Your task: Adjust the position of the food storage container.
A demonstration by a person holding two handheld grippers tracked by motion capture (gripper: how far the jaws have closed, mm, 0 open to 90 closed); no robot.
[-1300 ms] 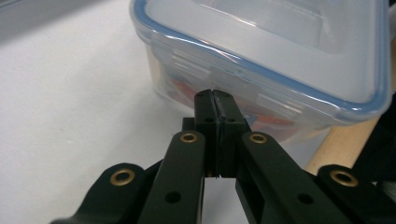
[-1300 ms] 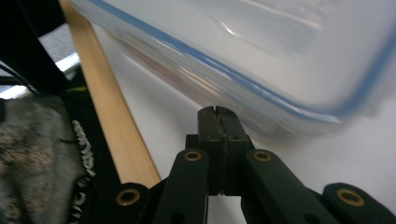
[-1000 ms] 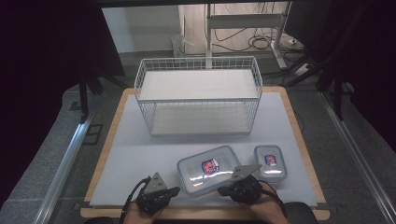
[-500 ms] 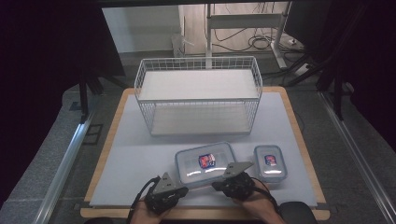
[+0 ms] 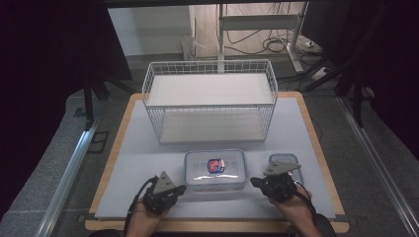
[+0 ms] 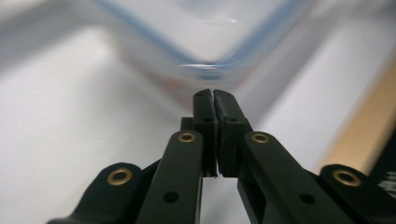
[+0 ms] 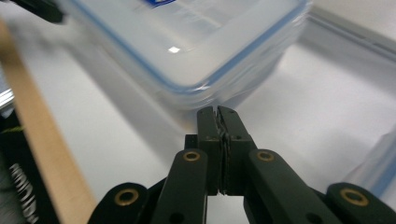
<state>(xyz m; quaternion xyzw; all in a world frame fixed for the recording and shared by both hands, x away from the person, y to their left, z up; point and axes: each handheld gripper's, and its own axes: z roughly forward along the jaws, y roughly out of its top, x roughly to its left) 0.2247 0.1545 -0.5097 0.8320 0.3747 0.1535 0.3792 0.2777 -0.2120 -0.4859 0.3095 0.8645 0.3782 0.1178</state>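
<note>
A large clear container (image 5: 216,170) with a blue-rimmed lid and a red-and-blue label lies squarely on the white mat near the front edge. My left gripper (image 5: 182,188) is at its front left corner, jaws shut and empty. In the left gripper view that gripper (image 6: 213,95) points at the container's corner (image 6: 205,60) from just short of it. My right gripper (image 5: 253,181) is at the front right corner, also shut on nothing. In the right gripper view its tips (image 7: 217,112) sit just before the container (image 7: 187,42).
A smaller lidded container (image 5: 294,163) lies right of the large one, partly under my right gripper's grey plate; its edge (image 7: 380,163) appears in the right gripper view. A white wire basket (image 5: 210,101) stands at the back of the mat. The wooden table edge (image 5: 217,226) runs along the front.
The large container has slid a little away from the front edge and turned square to it. My right gripper moved right; my left gripper moved slightly left and forward.
</note>
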